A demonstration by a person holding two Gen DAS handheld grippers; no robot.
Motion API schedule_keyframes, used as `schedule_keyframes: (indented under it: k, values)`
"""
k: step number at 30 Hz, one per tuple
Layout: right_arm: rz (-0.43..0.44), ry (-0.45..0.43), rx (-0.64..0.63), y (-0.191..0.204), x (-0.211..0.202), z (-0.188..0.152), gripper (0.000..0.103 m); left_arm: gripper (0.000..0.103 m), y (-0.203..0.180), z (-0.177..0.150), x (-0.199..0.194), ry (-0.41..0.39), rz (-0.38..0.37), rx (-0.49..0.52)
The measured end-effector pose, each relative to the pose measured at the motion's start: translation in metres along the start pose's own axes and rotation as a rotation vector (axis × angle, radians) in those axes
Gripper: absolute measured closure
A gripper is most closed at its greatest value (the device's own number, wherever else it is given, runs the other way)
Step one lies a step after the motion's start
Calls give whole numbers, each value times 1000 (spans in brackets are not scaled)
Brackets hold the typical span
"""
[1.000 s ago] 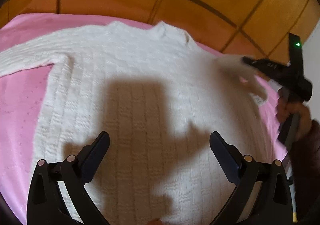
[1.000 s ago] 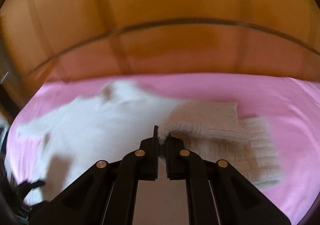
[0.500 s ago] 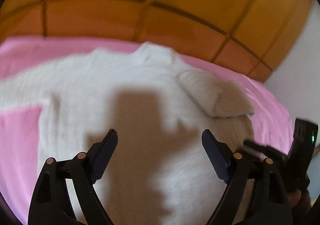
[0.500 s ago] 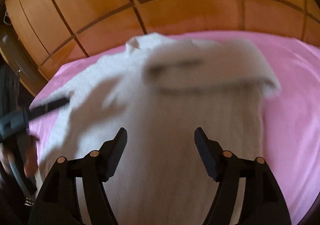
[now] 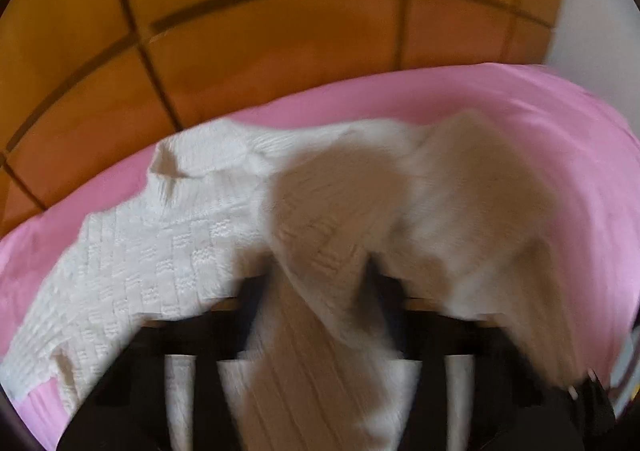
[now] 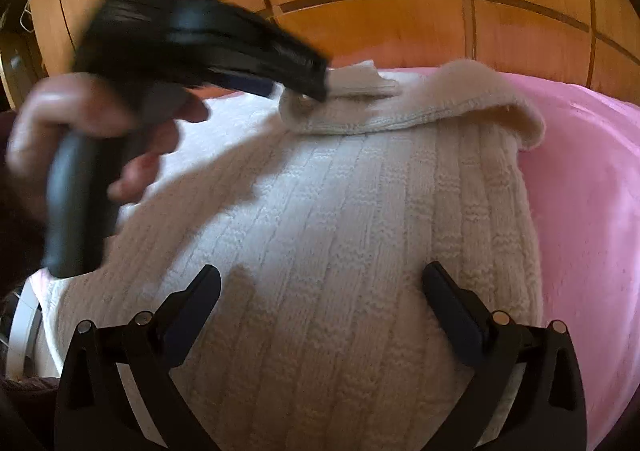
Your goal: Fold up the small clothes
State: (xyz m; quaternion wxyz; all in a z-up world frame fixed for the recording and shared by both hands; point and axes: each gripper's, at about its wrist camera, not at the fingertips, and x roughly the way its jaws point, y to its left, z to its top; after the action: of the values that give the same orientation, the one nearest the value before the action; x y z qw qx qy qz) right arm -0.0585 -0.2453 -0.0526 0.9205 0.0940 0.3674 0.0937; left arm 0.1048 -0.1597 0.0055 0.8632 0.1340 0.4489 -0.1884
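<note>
A white knitted sweater [image 6: 360,231] lies on a pink bedsheet [image 6: 580,191], its right sleeve [image 6: 420,107] folded across the chest. My left gripper [image 6: 316,89] is seen from the right wrist view, its tips closed on the end of that sleeve near the collar. In the blurred left wrist view the sleeve fabric [image 5: 320,251] runs between the jaws of my left gripper [image 5: 320,283]. My right gripper [image 6: 320,291] is open and empty, hovering over the sweater's lower body.
A wooden panelled headboard [image 6: 400,11] stands behind the bed. The pink bedsheet [image 5: 520,99] extends to the right of the sweater. A white wall [image 5: 592,11] shows at the far right in the left wrist view.
My right gripper let go of the sleeve and drew back over the sweater's body. My left gripper moved up to the folded sleeve and closed on it.
</note>
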Motion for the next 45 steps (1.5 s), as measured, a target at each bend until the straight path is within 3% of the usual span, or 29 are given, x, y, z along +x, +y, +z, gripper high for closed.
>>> schedule_keyframes:
  k: [1, 4, 7, 11, 12, 13, 15, 18, 20, 21, 22, 24, 28, 34, 36, 39, 41, 42, 43, 45]
  values:
    - [18, -5, 15, -3, -2, -1, 2, 84, 15, 2, 2, -10, -14, -87]
    - [38, -17, 30, -7, -5, -3, 2, 89, 60, -6, -13, -78, -127, -302]
    - [22, -13, 17, -4, -4, -2, 2, 89, 105, -20, -19, -96, -209, -474]
    - [-1, 8, 4, 0, -4, 1, 2, 89, 141, -42, -18, -97, -245, -575]
    - [-5, 17, 0, 1, -4, 2, 2, 83, 150, -49, -16, -83, -265, -615]
    - [-4, 30, 2, 2, -5, 4, 2, 64, 156, -54, -14, -73, -273, -643]
    - [22, 55, 21, 1, -11, 10, 2, 47, 169, -65, -12, -81, -266, -720]
    - [44, 45, 69, -12, -26, 27, 2, 47, 186, -77, -4, -52, -396, -840]
    - [25, 9, 111, -24, -37, 40, 2, 47, 190, -80, -1, -42, -416, -874]
    - [23, -7, 142, -32, -41, 46, 2, 52, 191, -79, 1, -46, -423, -879]
    - [15, -24, 188, -43, -48, 50, 2, 75, 192, -76, 3, -48, -411, -871]
    - [-19, -44, 254, -63, -54, 60, 2, 103, 197, -71, 6, -50, -370, -861]
    - [-69, -91, 322, -86, -62, 74, 4, 103, 215, -74, -14, -125, -337, -871]
    - [-104, -91, 280, -92, -39, 106, 24, 103, 236, -80, -28, -153, -209, -818]
    - [-115, -65, 267, -89, -15, 119, 26, 103, 243, -83, -30, -155, -167, -817]
    - [-191, -45, 297, -96, 5, 131, 30, 103, 250, -91, -24, -119, -254, -837]
    - [-140, -61, 355, -102, 5, 131, 30, 88, 248, -94, -25, -116, -276, -829]
    - [-138, -65, 350, -100, 5, 131, 30, 51, 246, -94, -25, -116, -284, -826]
    - [-145, -65, 336, -96, 4, 130, 26, 28, 246, -97, -24, -138, -311, -864]
    - [-155, -51, 304, -90, 6, 125, 25, 28, 244, -98, -20, -145, -350, -895]
